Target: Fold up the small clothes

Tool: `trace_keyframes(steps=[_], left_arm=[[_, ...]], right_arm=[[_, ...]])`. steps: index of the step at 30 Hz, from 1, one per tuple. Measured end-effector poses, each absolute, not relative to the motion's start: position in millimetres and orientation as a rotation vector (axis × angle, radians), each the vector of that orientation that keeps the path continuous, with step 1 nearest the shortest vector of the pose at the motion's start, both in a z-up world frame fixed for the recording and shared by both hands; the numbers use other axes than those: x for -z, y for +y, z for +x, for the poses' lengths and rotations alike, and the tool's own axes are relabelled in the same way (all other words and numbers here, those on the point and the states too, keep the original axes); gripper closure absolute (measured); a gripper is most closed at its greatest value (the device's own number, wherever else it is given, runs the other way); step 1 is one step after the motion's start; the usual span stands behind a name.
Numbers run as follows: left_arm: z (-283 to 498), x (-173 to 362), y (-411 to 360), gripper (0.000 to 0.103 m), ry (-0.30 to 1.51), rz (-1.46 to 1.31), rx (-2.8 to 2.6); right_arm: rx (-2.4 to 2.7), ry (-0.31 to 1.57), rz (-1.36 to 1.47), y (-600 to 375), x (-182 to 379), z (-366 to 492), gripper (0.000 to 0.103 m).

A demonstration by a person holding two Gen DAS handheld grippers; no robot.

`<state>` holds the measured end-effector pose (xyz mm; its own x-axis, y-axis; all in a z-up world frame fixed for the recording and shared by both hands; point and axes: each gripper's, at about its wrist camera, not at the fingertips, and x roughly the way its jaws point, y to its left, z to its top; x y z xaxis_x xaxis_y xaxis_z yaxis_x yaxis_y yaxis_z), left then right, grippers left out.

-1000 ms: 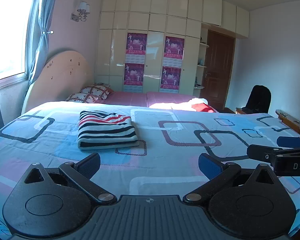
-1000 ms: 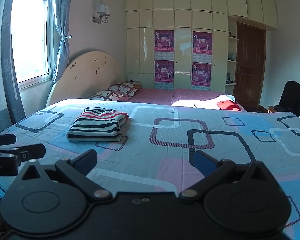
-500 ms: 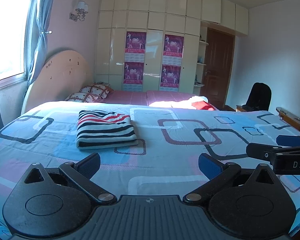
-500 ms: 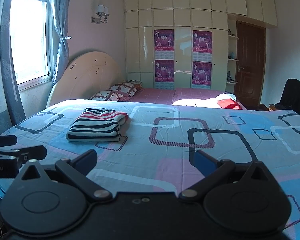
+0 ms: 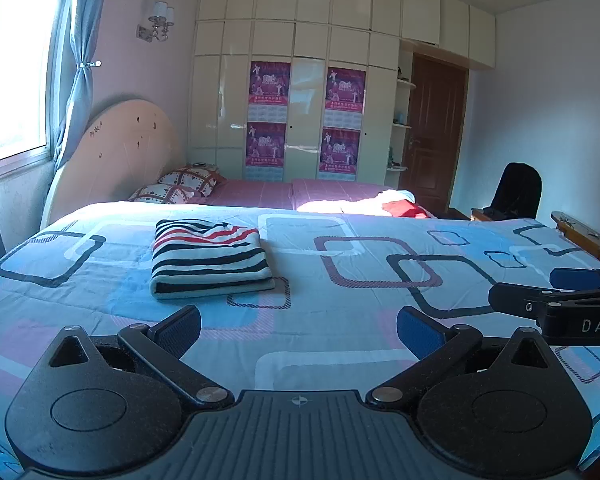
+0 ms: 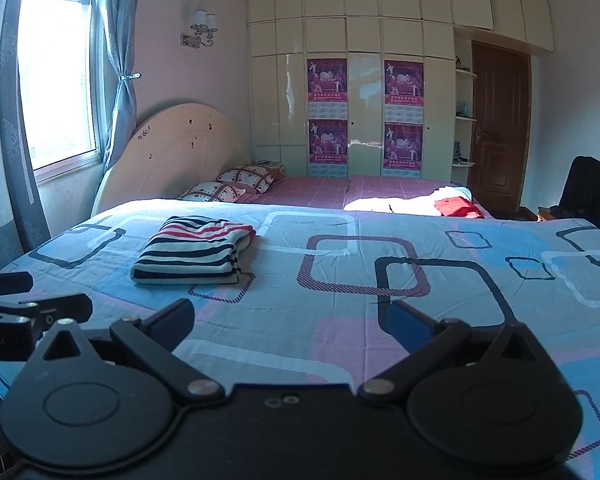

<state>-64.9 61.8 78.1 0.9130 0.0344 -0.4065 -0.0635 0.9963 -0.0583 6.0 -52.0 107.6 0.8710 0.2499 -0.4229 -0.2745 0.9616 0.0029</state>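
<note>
Both grippers hang above the near edge of the bed with nothing between their fingers. Low in the left wrist view, the left gripper (image 5: 298, 326) has its blue-padded fingers spread wide apart, released. Low in the right wrist view, the right gripper (image 6: 290, 320) is splayed the same way and also empty.

Starting at the left of the frame, a bright window (image 6: 56, 80) with a tied-back curtain (image 6: 120, 76) fills the upper left, and a rounded headboard (image 6: 172, 152) sits below it. Left of centre, the striped shirt (image 5: 210, 258) lies on the patterned bedcover (image 5: 360, 312) as a neat folded rectangle, well ahead of both grippers and touched by neither. The cupboards with purple posters (image 5: 266, 120) stand at the upper centre. To the right, a red garment (image 6: 458, 207) lies in a sunlit patch at the far side of the bed, with the brown door (image 6: 500, 128) behind it and a dark chair (image 6: 582, 188) at the right edge.

The shirt looks finished, so the fold seems done. The main risk would be a gripper reaching across toward the red garment and dragging the bedcover, which could pull the loose top layer of the shirt open. The grippers are also close together at the near edge and could knock each other if swung inward.
</note>
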Motion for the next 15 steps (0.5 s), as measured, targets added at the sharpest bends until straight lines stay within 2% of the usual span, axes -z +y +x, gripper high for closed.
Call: trace_keyframes(steps=[15], left_arm=[[-68.2, -80.5, 59.4, 0.0, 0.389, -0.043, -0.052]], right_arm=[[-0.279, 0.442, -0.061, -52.1, -102.8, 8.7, 0.001]])
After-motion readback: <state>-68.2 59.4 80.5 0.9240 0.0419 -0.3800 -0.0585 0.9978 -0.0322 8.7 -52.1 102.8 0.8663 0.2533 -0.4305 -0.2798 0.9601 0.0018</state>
